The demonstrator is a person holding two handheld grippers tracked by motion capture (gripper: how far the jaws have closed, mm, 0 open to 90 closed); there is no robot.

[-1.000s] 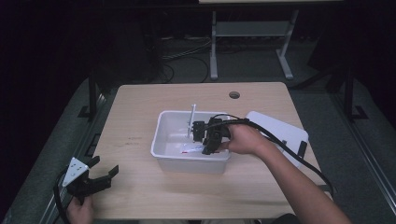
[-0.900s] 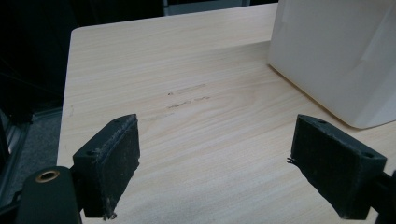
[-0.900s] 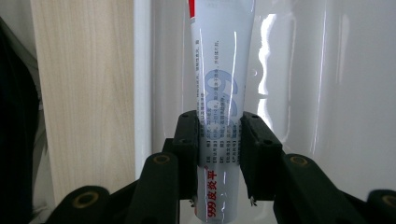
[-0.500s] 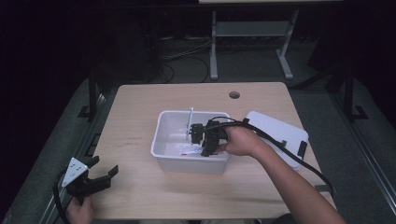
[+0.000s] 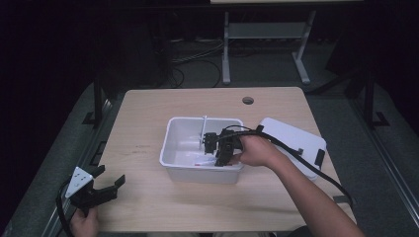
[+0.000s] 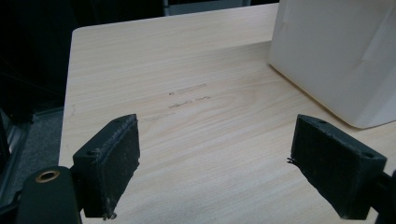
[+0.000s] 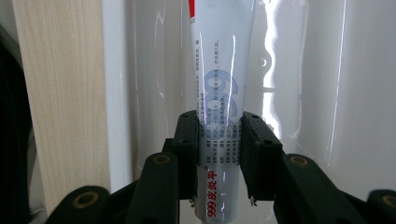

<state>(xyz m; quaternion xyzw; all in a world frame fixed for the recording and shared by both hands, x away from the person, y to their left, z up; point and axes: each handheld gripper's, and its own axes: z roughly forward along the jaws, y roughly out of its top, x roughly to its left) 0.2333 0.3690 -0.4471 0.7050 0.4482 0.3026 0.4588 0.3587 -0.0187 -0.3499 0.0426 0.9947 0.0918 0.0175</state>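
Note:
A white plastic bin (image 5: 173, 148) stands mid-table. My right gripper (image 5: 217, 150) reaches into it from the right. In the right gripper view the right gripper (image 7: 219, 149) is shut on a pale tube with red and blue print (image 7: 222, 70). Both pads press the tube's flat sides, and the tube runs on ahead over the bin's glossy floor (image 7: 303, 93). My left gripper (image 5: 101, 190) rests at the table's near left corner, open and holding nothing. In the left gripper view the left gripper (image 6: 217, 163) has bare wood between its jaws, and the bin's outer wall (image 6: 336, 56) stands ahead at the right.
The bin's white lid (image 5: 296, 140) lies flat right of the bin, under my right forearm. A cable hole (image 5: 247, 100) sits near the table's far edge. The wooden tabletop (image 5: 148, 108) is bare left of the bin. Beyond the table, stand legs and cables lie on a dark floor.
The right gripper has shifted slightly inside the bin with the tube still in it. The left gripper has kept still.

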